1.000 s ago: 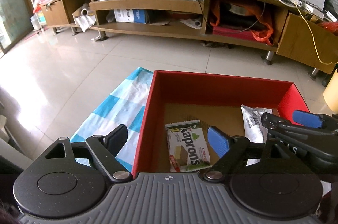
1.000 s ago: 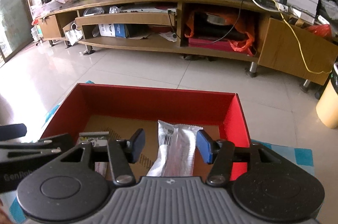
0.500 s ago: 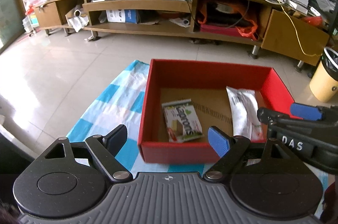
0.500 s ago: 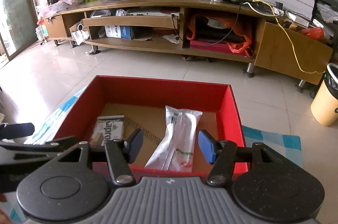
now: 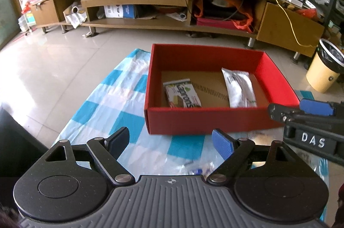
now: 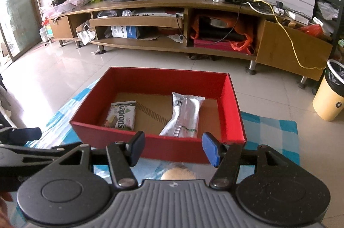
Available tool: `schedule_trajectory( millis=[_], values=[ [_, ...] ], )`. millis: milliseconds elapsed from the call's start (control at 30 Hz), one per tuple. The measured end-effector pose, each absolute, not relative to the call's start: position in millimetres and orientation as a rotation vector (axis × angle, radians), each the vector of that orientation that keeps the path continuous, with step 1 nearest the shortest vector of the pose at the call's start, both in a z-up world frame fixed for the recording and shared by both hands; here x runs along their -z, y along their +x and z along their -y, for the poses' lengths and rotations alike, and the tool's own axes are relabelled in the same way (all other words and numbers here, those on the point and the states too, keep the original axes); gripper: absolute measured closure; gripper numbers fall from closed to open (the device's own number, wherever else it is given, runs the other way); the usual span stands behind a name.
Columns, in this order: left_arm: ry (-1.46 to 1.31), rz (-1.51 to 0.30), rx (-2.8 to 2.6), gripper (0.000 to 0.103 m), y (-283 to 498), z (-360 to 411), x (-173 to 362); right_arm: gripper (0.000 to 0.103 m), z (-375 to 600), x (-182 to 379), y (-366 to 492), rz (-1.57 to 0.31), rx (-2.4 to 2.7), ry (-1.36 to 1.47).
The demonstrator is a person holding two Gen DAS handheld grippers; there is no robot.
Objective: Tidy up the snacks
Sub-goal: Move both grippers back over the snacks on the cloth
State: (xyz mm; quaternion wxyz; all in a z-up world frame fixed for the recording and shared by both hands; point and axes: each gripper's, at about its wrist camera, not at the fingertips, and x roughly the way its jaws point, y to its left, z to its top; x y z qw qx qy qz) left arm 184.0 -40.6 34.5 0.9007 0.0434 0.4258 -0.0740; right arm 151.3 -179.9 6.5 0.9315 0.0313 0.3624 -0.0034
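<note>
Lying in red box (image 6: 159, 143), silver packet (image 6: 185, 118) beyond right gripper's (image 6: 172, 148) parted jaws.

The red box (image 6: 158, 147) stands open on top, and between the green wafer pack (image 6: 122, 115) on its left and the white packet (image 6: 185, 118) on its right lies a bare strip of cardboard. The box's near wall rises ahead of both grippers. A clear-wrapped item (image 6: 178, 172), possibly a bun, lies on the checked cloth (image 5: 129, 120) just before that wall.
</note>
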Motion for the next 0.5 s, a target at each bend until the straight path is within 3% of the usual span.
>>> schedule_trajectory(
  millis=[500],
  values=[
    [0.13, -0.911, 0.203, 0.014, 137, 11, -24, 0.043, 166, -1, 91, -0.758, -0.004, 0.044]
  ],
)
